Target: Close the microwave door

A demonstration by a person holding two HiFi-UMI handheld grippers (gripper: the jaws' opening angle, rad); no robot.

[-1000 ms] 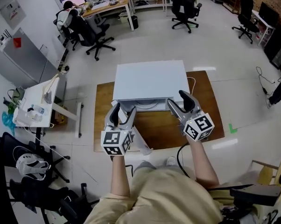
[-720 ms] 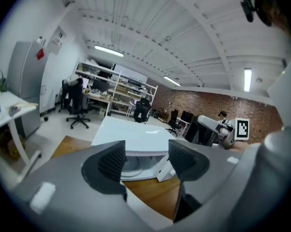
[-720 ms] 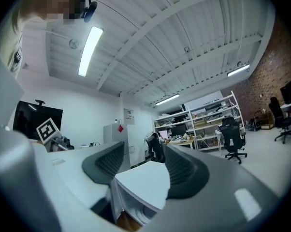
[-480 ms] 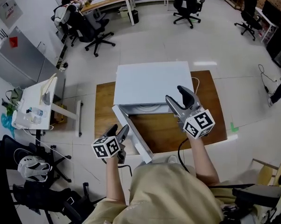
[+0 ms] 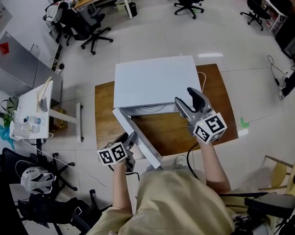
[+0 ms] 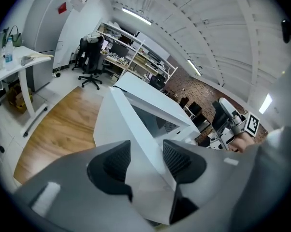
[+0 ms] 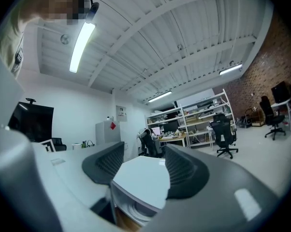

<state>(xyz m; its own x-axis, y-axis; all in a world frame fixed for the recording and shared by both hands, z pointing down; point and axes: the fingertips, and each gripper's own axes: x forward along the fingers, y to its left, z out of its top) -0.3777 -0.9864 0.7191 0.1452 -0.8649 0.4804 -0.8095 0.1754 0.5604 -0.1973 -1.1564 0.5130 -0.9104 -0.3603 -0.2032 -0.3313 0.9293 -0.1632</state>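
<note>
Since 1 s ago: L gripper [image 5: 129, 140] dropped low, off the microwave [image 5: 155, 82] front to the door's [image 5: 146, 148] outer edge. Its jaws have just been closing and now sit narrow, pads on either face of that edge. Door stands swung wide open, angled out toward the person at the front-left of the table [image 5: 102, 111]. R gripper [image 5: 186, 99] hangs above the table by the microwave's front-right corner, jaws apart w/ nothing between, aimed at the microwave.
</note>
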